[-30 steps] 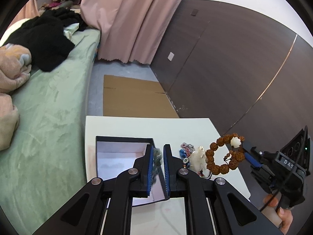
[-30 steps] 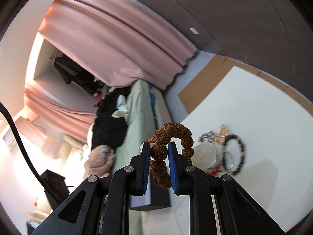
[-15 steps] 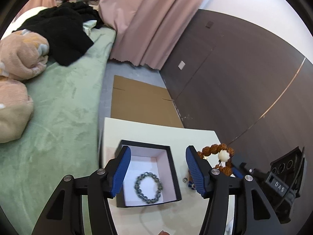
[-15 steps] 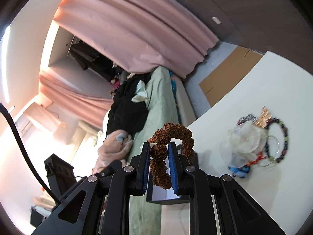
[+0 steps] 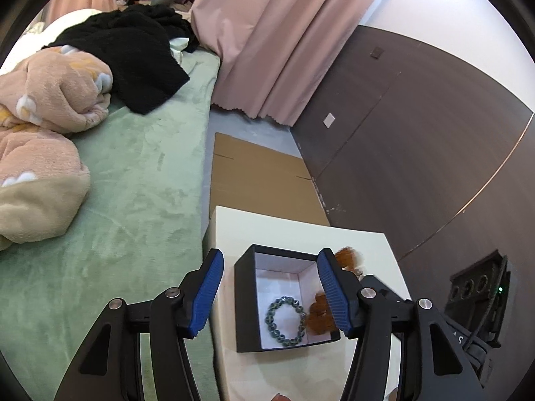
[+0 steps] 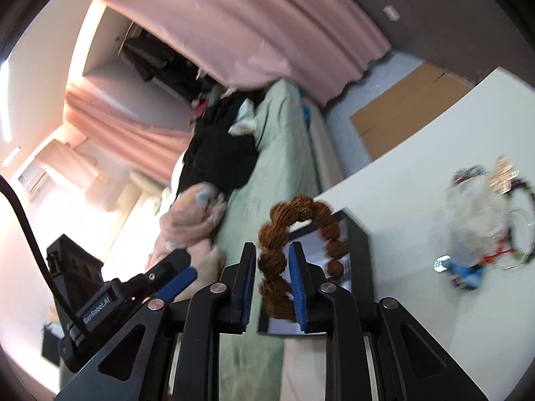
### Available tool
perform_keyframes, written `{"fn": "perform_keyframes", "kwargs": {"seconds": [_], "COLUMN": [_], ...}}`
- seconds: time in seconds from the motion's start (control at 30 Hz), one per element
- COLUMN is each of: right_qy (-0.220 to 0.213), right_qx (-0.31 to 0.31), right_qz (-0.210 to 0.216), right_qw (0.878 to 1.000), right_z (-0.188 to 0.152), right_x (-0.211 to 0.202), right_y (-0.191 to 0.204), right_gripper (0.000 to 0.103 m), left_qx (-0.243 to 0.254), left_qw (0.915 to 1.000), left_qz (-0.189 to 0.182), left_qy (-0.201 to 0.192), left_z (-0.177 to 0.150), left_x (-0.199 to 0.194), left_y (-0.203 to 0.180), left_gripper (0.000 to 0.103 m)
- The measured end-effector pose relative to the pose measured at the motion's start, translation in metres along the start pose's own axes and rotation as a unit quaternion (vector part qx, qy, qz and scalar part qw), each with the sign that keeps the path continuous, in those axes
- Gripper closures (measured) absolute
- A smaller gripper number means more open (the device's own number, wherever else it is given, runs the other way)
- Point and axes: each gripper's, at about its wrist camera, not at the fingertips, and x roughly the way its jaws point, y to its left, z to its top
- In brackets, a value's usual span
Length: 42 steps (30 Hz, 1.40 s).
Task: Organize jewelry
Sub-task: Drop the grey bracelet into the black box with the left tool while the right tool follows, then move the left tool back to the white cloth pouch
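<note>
Brown seed-bead bracelet point(image 6: 290, 254) hangs between the pads of the right gripper point(image 6: 272, 287), above the open black box point(image 5: 284, 300); loop blurred, lower beads between the blue pads, upper arc curling out past the fingertips. Right gripper's jaws have just been opening, wider now than a second ago, bracelet between them; cannot tell whether the pads still press on the beads. Seen from the left wrist as a brown smear at the box's right wall, half hidden behind the left gripper's right finger.

Inside the box, flat on the white lining: green bead bracelet point(image 5: 285, 321), which a second ago was still out of sight behind the closed left gripper. Left gripper point(image 5: 269, 294) now spread wide and empty, one finger either side of the box, touching nothing; much wider than a second ago, unchanged since half a second ago.

Box near the left edge of the cream bench point(image 5: 284, 230). Further right on the bench, well apart from the box: heap of remaining jewelry point(image 6: 485, 220), blurred. Beyond the bench: green bed point(image 5: 133, 173), cardboard sheet point(image 5: 260, 180) on the floor, pink curtain point(image 5: 277, 40).
</note>
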Motion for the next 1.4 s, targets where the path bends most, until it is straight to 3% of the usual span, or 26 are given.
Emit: {"fn": "perform_keyframes", "kwargs": {"seconds": [0.03, 0.07, 0.3, 0.7, 0.8, 1.03, 1.1, 1.17, 1.4], "right_qy": [0.014, 0.017, -0.008, -0.034, -0.04, -0.055, -0.054, -0.051, -0.046], "right_qx": [0.003, 0.004, 0.015, 0.043, 0.059, 0.086, 0.091, 0.099, 0.125], "right_qz": [0.008, 0.009, -0.017, -0.094, -0.11, -0.146, -0.156, -0.168, -0.184], "right_qw": [1.0, 1.0, 1.0, 0.994, 0.991, 0.984, 0.982, 0.98, 0.974], "right_z": [-0.001, -0.003, 0.002, 0.015, 0.018, 0.02, 0.021, 0.022, 0.023], "right_x": [0.005, 0.008, -0.016, -0.079, -0.095, -0.127, -0.131, -0.136, -0.152], "right_y": [0.0, 0.0, -0.014, -0.055, -0.068, -0.091, -0.096, -0.101, -0.12], "right_gripper": [0.054, 0.05, 0.05, 0.049, 0.042, 0.041, 0.035, 0.02, 0.02], "left_qx": [0.0, -0.001, 0.002, 0.045, 0.058, 0.085, 0.092, 0.097, 0.113], "left_qw": [1.0, 1.0, 1.0, 0.9984, 0.9973, 0.9935, 0.9923, 0.9913, 0.9882], "left_qz": [0.001, 0.001, -0.005, -0.033, -0.041, -0.063, -0.065, -0.066, -0.059], "left_qy": [0.001, 0.001, -0.001, 0.013, 0.021, 0.042, 0.052, 0.06, 0.085], "left_z": [0.0, 0.0, 0.0, -0.012, -0.017, -0.027, -0.031, -0.035, -0.048], "left_x": [0.0, 0.001, 0.003, 0.028, 0.036, 0.059, 0.067, 0.075, 0.106], "left_y": [0.001, 0.001, -0.003, -0.063, -0.077, -0.112, -0.12, -0.129, -0.154], "left_gripper": [0.043, 0.043, 0.043, 0.043, 0.043, 0.043, 0.043, 0.043, 0.043]}}
